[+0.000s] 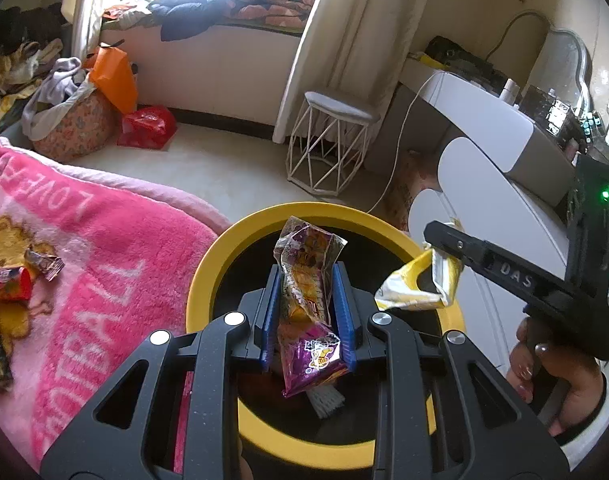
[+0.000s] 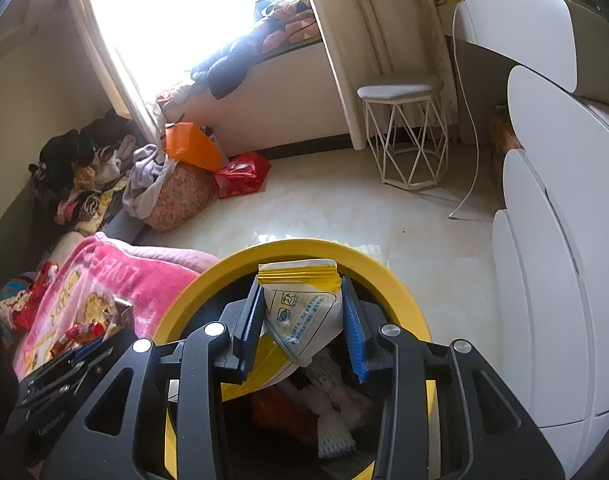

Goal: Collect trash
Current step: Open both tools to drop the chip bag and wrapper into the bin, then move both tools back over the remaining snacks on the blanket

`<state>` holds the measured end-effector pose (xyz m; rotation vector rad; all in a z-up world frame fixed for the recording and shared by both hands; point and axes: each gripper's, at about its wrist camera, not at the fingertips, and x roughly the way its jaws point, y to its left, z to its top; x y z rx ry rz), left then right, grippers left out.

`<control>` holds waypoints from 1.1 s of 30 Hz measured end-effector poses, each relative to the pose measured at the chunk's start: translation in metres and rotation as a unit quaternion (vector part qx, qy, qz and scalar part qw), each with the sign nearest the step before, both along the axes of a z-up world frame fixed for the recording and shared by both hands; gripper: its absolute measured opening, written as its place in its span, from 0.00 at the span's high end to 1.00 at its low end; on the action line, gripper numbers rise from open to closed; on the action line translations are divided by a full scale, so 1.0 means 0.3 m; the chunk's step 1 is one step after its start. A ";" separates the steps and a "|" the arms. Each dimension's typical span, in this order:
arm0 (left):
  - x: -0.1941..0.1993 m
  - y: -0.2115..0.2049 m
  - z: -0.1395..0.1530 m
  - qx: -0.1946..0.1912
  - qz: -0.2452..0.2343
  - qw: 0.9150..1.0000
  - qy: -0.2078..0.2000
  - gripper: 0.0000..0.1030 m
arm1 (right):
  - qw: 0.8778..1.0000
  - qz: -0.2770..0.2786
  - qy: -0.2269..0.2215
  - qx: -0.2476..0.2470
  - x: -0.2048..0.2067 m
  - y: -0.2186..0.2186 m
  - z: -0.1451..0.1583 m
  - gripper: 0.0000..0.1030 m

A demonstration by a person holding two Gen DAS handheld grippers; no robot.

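Over the yellow-rimmed bin (image 1: 208, 276), left gripper (image 1: 307, 280) clamps a purple wrapper (image 1: 308, 304), right gripper (image 2: 302, 304) a yellow-white packet (image 2: 300, 300); print unreadable.

- My left gripper (image 1: 308, 316) is a matte black frame, faintly speckled, with triangular cut-outs in its two broad arms.
- I count four round silver screw heads across its linkage.
- Its fingers (image 1: 269, 312) carry ribbed blue pads on black carriers.
- My right gripper (image 2: 302, 332) is built the same way: black speckled frame, silver screws, ribbed blue pads.
- From the left wrist view its long black finger bears raised letters reading "DAS".
- A small green light glows on the black housing behind that finger.
- My right hand (image 1: 544, 364) has long polished nails, and a dark sleeve edge shows at the wrist.
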<state>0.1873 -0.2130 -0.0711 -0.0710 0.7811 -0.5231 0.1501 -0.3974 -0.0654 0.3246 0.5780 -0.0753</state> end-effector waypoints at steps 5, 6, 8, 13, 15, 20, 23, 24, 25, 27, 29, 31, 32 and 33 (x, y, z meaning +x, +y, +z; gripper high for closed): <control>0.027 -0.003 -0.017 0.001 0.000 1.000 0.006 0.81 | 1.000 0.006 0.008 0.000 0.012 0.006 -0.014 0.66; 0.030 -0.004 -0.019 0.000 0.000 1.000 0.006 0.81 | 1.000 0.007 0.009 -0.001 0.013 0.006 -0.016 0.65; 0.039 -0.003 -0.022 -0.003 -0.002 1.000 0.010 0.81 | 1.000 0.007 0.008 -0.001 0.013 0.008 -0.016 0.64; 0.049 0.002 -0.027 -0.011 -0.005 1.000 0.014 0.62 | 1.000 0.004 0.004 0.009 0.010 0.002 -0.013 0.47; 0.045 0.011 -0.024 -0.020 -0.003 1.000 0.015 0.51 | 1.000 0.002 0.003 0.011 0.005 0.002 -0.009 0.46; 0.027 0.030 -0.007 -0.029 0.002 1.000 0.010 0.29 | 1.000 0.001 0.000 0.007 -0.006 -0.001 0.001 0.41; 0.013 0.051 0.011 -0.035 0.013 0.999 0.006 0.20 | 1.000 0.006 -0.006 0.002 -0.019 0.014 0.015 0.39; 0.006 0.059 0.020 -0.037 0.017 0.999 0.002 0.18 | 1.000 0.008 -0.008 -0.001 -0.022 0.017 0.021 0.38; -0.002 0.068 0.028 -0.037 0.021 0.999 -0.002 0.16 | 1.000 0.011 -0.012 -0.006 -0.029 0.027 0.031 0.37; -0.016 0.085 0.043 -0.036 0.029 0.999 -0.009 0.11 | 1.000 0.017 -0.020 -0.011 -0.037 0.041 0.045 0.35; -0.029 0.105 0.058 -0.035 0.038 0.999 -0.016 0.11 | 0.999 0.023 -0.026 -0.015 -0.052 0.067 0.057 0.33; -0.043 0.129 0.074 -0.032 0.049 0.998 -0.023 0.11 | 0.999 0.030 -0.033 -0.017 -0.059 0.083 0.070 0.31; -0.048 0.136 0.081 -0.030 0.054 0.998 -0.026 0.11 | 0.999 0.033 -0.035 -0.018 -0.060 0.091 0.074 0.30; -0.058 0.151 0.090 -0.029 0.061 0.997 -0.030 0.11 | 0.998 0.037 -0.037 -0.020 -0.062 0.100 0.080 0.29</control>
